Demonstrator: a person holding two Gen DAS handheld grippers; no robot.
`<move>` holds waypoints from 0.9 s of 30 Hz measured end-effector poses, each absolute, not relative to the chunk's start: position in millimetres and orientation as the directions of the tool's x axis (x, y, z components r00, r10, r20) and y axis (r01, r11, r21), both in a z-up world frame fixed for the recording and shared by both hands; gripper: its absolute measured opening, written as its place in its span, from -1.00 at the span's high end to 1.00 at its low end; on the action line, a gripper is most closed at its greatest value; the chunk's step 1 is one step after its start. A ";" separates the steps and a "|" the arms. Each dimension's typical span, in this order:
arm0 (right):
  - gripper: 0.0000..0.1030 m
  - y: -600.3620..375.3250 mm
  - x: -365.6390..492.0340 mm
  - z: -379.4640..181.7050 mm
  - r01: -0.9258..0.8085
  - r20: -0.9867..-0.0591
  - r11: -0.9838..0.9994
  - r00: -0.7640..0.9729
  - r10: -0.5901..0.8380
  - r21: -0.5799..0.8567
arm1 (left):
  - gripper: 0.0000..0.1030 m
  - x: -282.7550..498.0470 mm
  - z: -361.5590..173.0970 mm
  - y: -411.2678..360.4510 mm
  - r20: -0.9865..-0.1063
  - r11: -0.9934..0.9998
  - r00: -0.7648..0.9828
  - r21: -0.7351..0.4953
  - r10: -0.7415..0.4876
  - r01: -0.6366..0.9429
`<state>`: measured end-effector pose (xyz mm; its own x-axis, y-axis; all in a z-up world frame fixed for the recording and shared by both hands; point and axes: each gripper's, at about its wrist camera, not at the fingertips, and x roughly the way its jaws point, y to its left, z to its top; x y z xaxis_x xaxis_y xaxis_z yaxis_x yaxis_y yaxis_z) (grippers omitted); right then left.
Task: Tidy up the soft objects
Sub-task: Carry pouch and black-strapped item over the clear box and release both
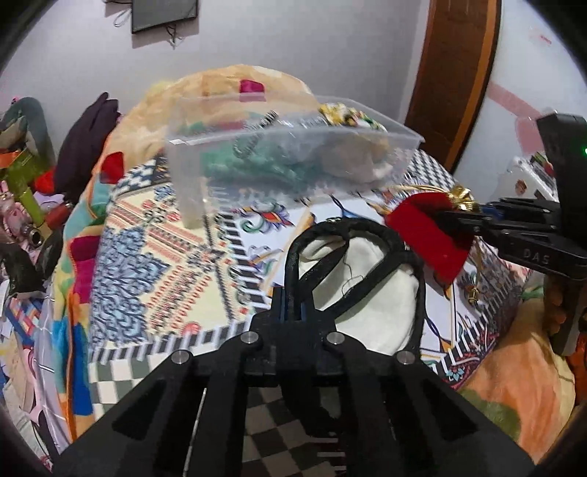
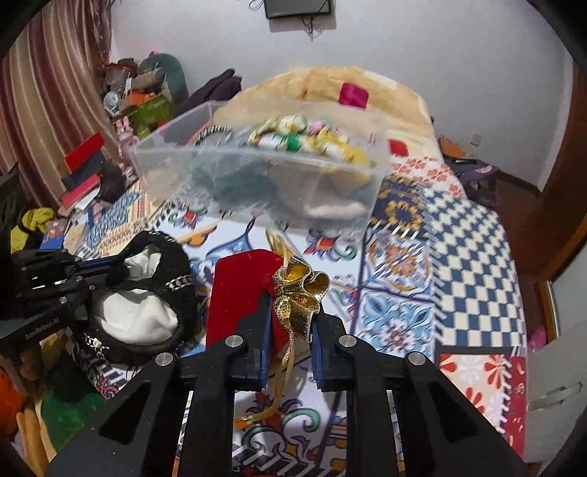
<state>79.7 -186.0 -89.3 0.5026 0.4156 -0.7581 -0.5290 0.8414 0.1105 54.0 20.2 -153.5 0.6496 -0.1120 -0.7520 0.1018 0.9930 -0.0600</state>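
Soft objects sit in both grippers above a patterned bedspread [image 2: 458, 235]. Nearest in the left wrist view, the left gripper [image 1: 293, 312] has its fingers drawn narrow on the rim of a black cap with a white lining [image 1: 367, 293], which hangs open just past the fingertips at about 1 o'clock. In the right wrist view, the same cap [image 2: 139, 312] shows at 9 o'clock, with the left gripper [image 2: 99, 271] pinching its edge from the left.

Nearest in the right wrist view, the right gripper [image 2: 290, 326] is closed part-way on a red velvet pouch [image 2: 238, 293]; a gold ribbon bow [image 2: 301, 293] sits between the fingers, and a gold cord trails down toward the bedspread. From the left wrist view, the pouch [image 1: 425, 235] and bow [image 1: 462, 194] appear at 3 o'clock, gripped by the right gripper [image 1: 458, 220] coming in from the right. Cap and pouch are near each other but apart.

Farther on, at 12 o'clock in both views, a clear plastic bin [image 2: 256, 176] looks tilted and blurred; whether it rests on the bedspread I cannot tell. It holds green fabric, a whitish item and a yellow-and-white floral piece. Behind it lies a cream blanket [image 2: 385, 91], then the pale wall with a dark frame [image 2: 299, 9].
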 end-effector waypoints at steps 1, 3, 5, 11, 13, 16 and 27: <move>0.69 -188.1 79.6 -85.3 -0.525 -0.749 0.845 0.517 0.415 0.106 | 0.89 53.3 -148.7 23.2 -0.742 0.994 0.662 -0.057 -0.104 0.093; 0.69 -192.3 79.7 -75.4 -0.515 -0.729 0.851 0.545 0.414 0.099 | 0.89 52.5 -139.8 26.6 -0.724 0.995 0.684 -0.049 -0.092 0.082; 0.69 -194.9 80.4 -65.7 -0.509 -0.710 0.856 0.567 0.417 0.096 | 0.89 53.7 -129.4 27.6 -0.704 0.996 0.705 -0.043 -0.084 0.075; 0.69 -201.5 88.3 -32.8 -0.487 -0.647 0.869 0.636 0.420 0.085 | 0.90 58.6 -92.6 31.5 -0.629 0.997 0.774 -0.018 -0.066 0.071; 0.69 -201.5 93.4 -20.9 -0.485 -0.624 0.871 0.655 0.426 0.086 | 0.90 62.5 -80.9 32.0 -0.607 0.997 0.792 -0.017 -0.067 0.071; 0.69 -199.1 101.9 -5.2 -0.481 -0.591 0.873 0.683 0.430 0.079 | 0.90 73.1 -59.8 36.0 -0.567 0.997 0.820 -0.026 -0.072 0.069; 0.69 -168.4 136.8 11.5 -0.510 -0.541 0.858 0.704 0.459 0.065 | 0.90 130.5 -19.9 57.2 -0.502 0.995 0.861 -0.086 -0.079 0.041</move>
<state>136.8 -168.4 11.5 0.7043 0.4593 -0.5413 -0.5096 0.8580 0.0649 130.5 57.2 -19.9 0.8612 -0.0790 -0.5021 0.0412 0.9954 -0.0860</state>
